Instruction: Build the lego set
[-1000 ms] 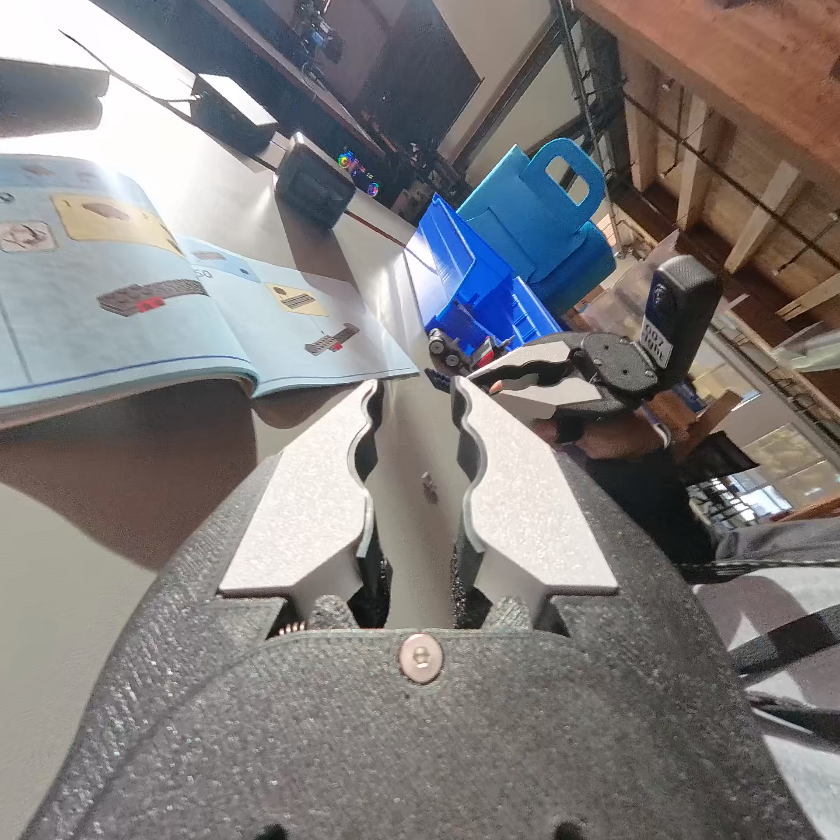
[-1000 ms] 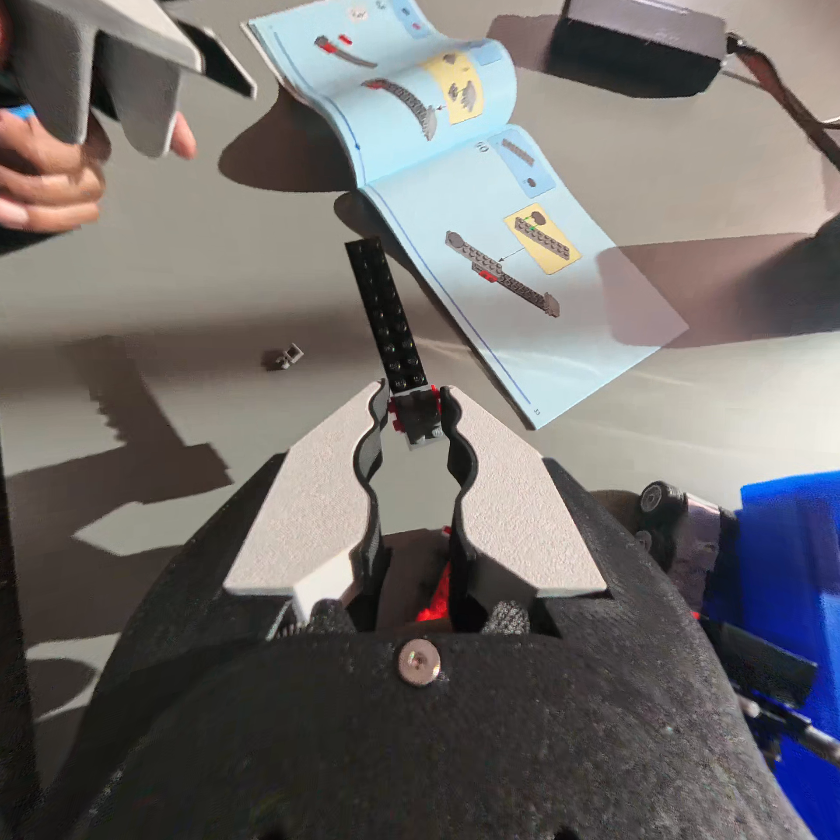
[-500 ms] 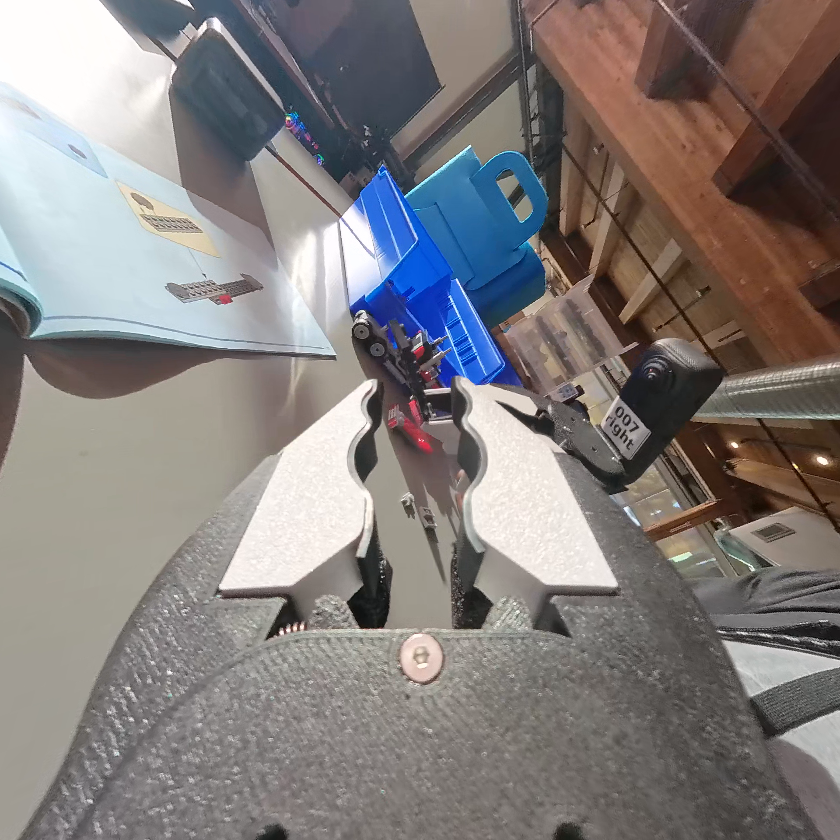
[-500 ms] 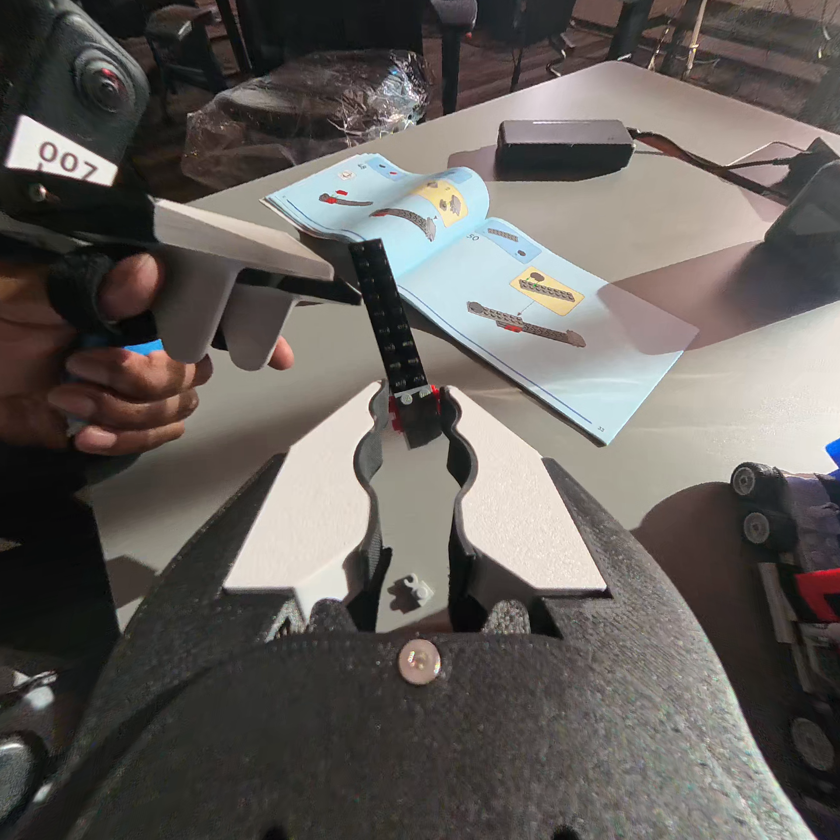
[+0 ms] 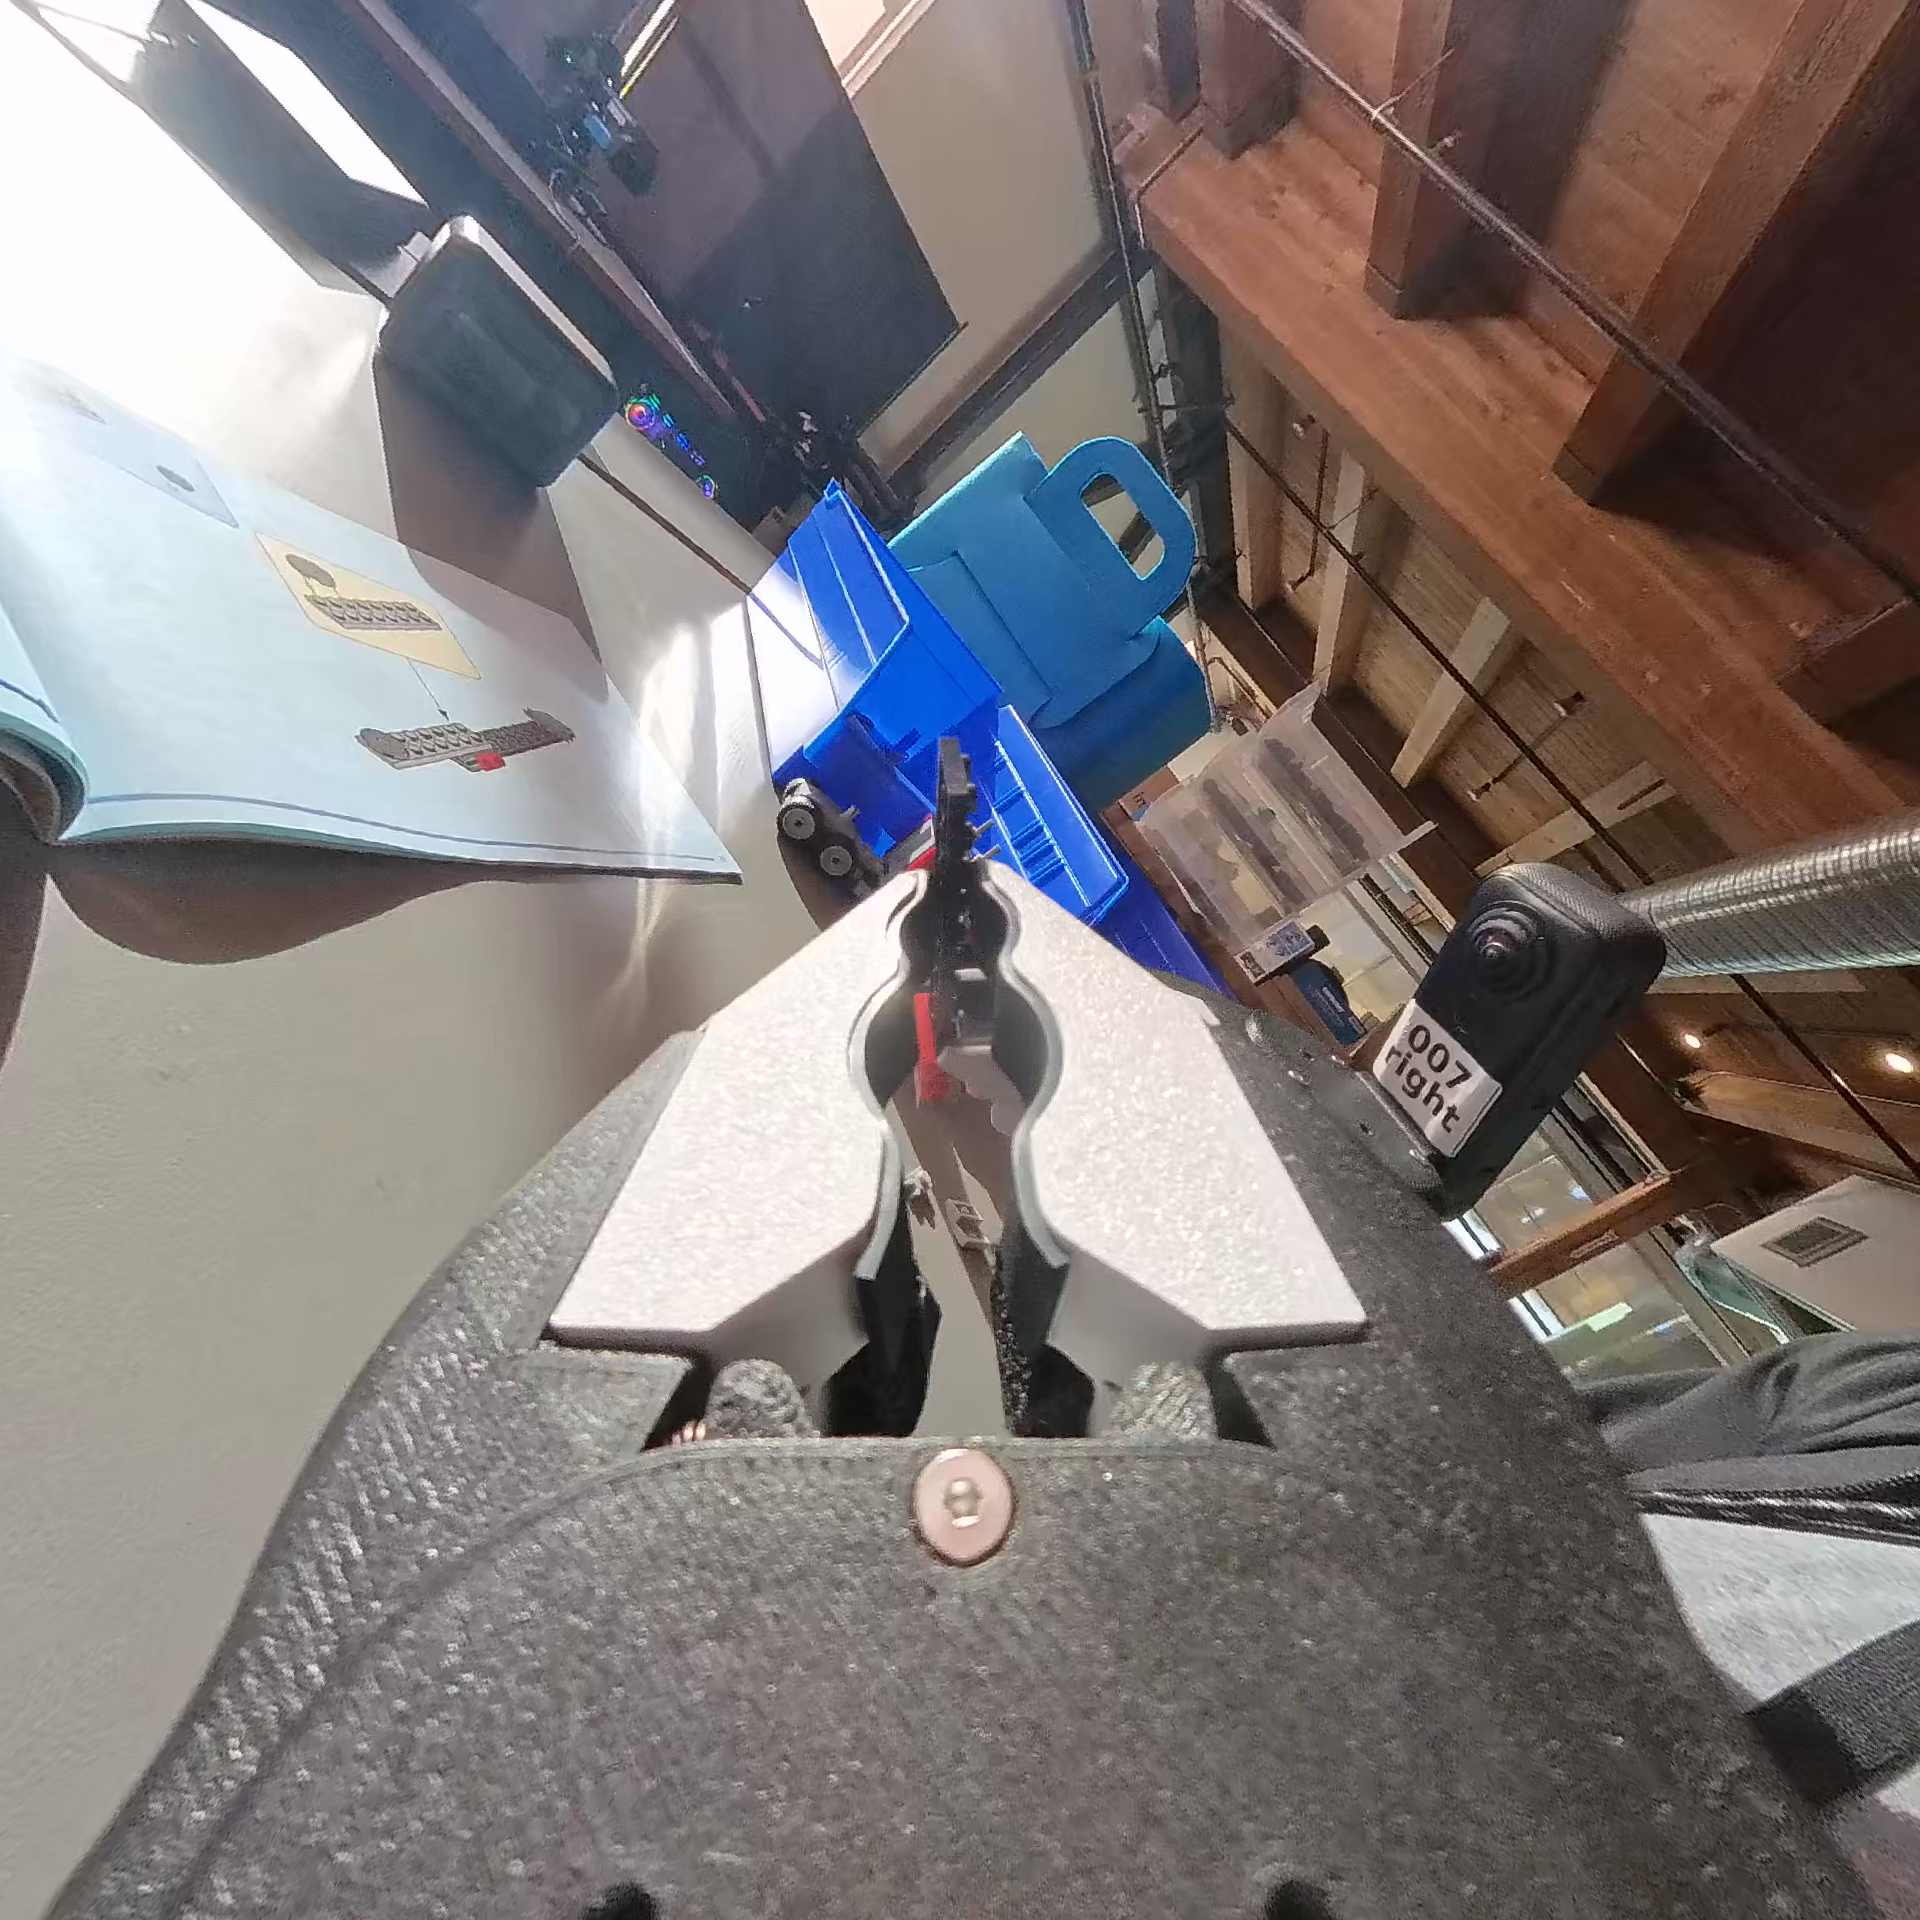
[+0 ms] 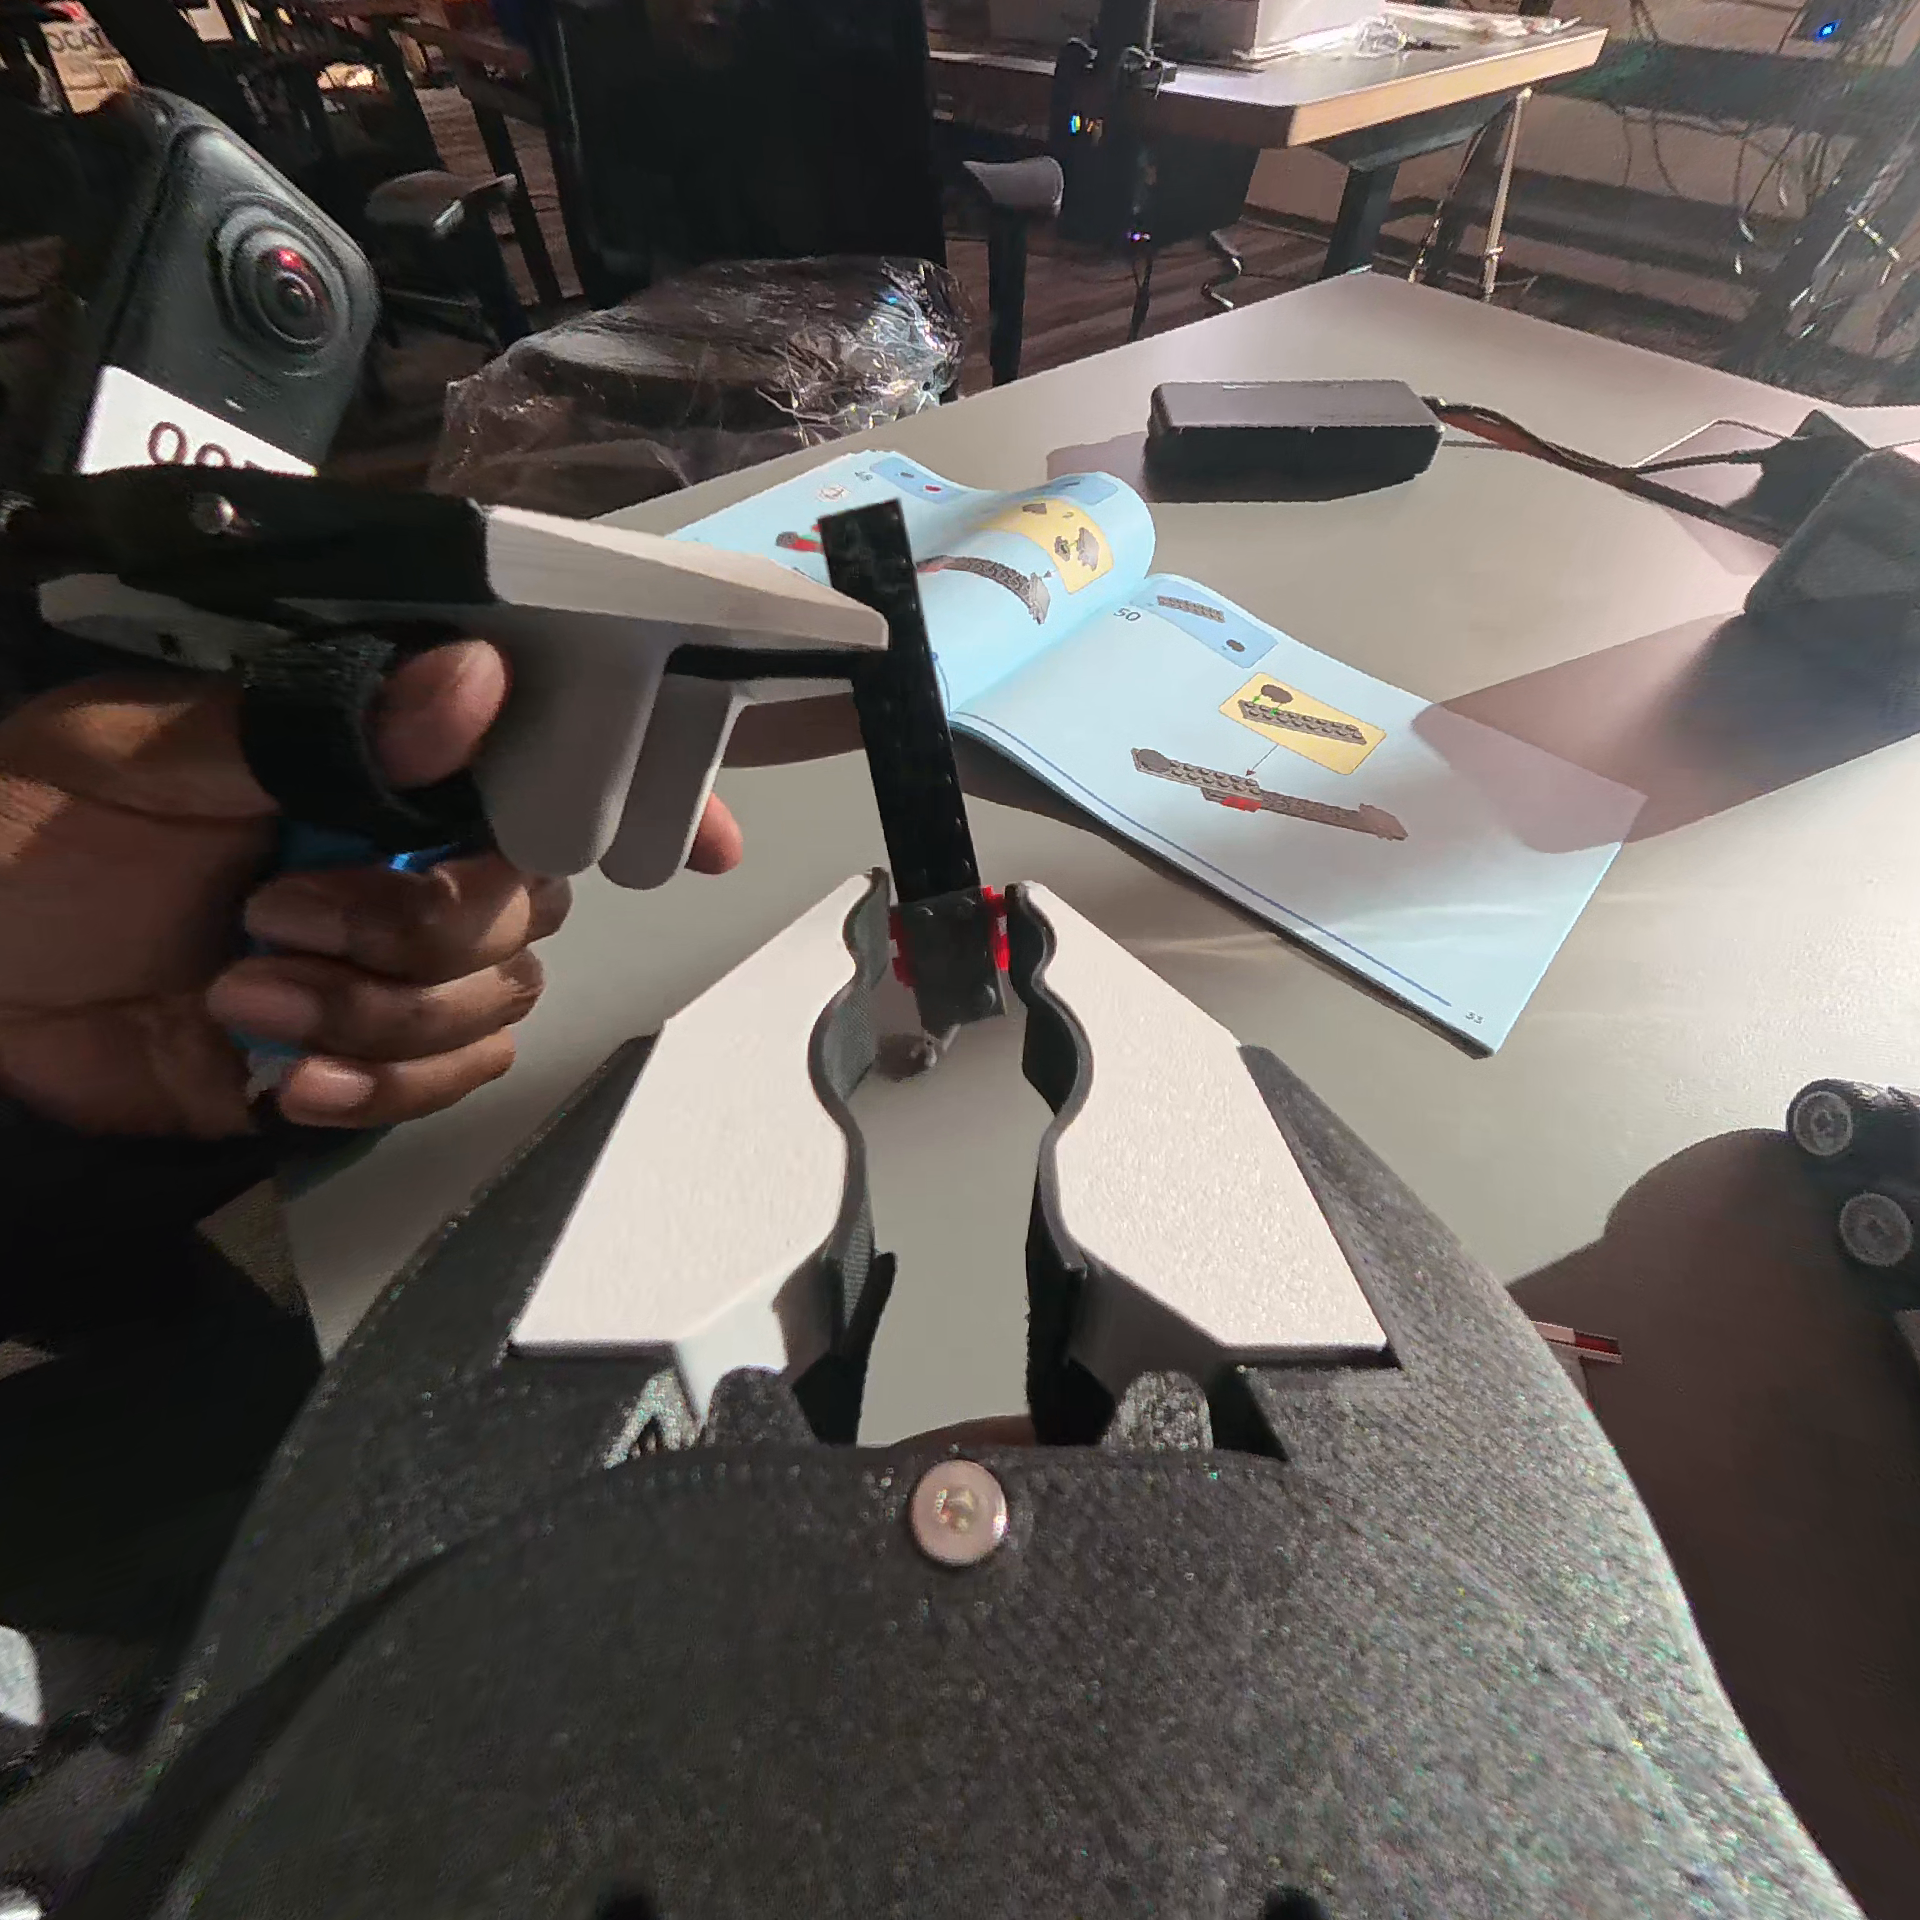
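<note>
Black studded strip point(image 6: 902, 717) with its grey-red end sits pinched in my right gripper point(image 6: 948, 914); my left gripper point(image 5: 954, 894) is clamped on the same strip mid-length. Build looks early: booklet point(image 6: 1226, 727) open beyond, wheeled chunk point(image 5: 821, 831) by blue bin point(image 5: 883, 665) unjoined.

Two wrist cameras, close in, each looking forward along its own tongs.

My left view is rolled and faces the blue bin point(image 5: 914, 665); my right looks across the table point(image 6: 1714, 966). Both share the instruction booklet point(image 5: 312, 675) point(image 6: 1247, 727) and the black brick strip point(image 5: 951, 831) point(image 6: 904, 707).
</note>
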`<action>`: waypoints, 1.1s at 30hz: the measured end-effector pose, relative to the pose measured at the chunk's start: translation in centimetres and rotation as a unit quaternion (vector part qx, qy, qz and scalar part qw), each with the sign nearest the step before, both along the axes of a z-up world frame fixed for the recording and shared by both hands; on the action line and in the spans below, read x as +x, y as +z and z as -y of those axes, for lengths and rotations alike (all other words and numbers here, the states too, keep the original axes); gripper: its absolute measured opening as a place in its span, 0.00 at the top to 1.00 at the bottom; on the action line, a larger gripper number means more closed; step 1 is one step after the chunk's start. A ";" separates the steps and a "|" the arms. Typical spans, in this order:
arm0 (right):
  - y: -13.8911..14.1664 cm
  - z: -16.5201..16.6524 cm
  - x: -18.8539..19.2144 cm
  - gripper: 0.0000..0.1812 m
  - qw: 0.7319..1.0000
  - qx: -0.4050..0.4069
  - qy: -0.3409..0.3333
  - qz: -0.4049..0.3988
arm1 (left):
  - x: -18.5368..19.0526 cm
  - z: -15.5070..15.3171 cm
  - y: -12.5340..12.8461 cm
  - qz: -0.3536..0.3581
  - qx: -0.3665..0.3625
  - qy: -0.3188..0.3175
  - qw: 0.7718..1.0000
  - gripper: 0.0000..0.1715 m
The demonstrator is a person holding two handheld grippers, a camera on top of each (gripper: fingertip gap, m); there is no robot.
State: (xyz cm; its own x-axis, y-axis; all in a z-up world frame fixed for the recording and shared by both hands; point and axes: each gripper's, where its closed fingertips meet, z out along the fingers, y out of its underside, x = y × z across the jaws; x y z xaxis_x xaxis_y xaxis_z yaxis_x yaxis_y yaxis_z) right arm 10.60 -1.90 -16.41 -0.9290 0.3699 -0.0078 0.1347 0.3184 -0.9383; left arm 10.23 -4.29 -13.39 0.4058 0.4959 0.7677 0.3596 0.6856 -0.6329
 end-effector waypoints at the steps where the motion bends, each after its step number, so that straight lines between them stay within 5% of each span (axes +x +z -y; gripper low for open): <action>1: 0.0 0.1 0.2 0.87 1.000 -0.003 0.005 0.001 | 0.0 0.0 0.1 -0.003 -0.001 0.003 1.000 0.97; 16: 0.6 -0.3 1.0 0.83 0.998 -0.004 0.058 -0.010 | 0.8 -0.4 0.7 -0.036 -0.022 -0.008 0.999 0.97; 25: 0.4 -3.3 -0.6 0.82 0.995 0.050 0.079 -0.021 | 1.6 1.5 0.9 -0.044 -0.033 0.010 0.998 0.97; 33: -2.2 -9.6 -1.6 0.83 0.990 0.125 0.071 0.012 | 2.1 1.8 0.8 -0.042 -0.036 0.008 0.998 0.97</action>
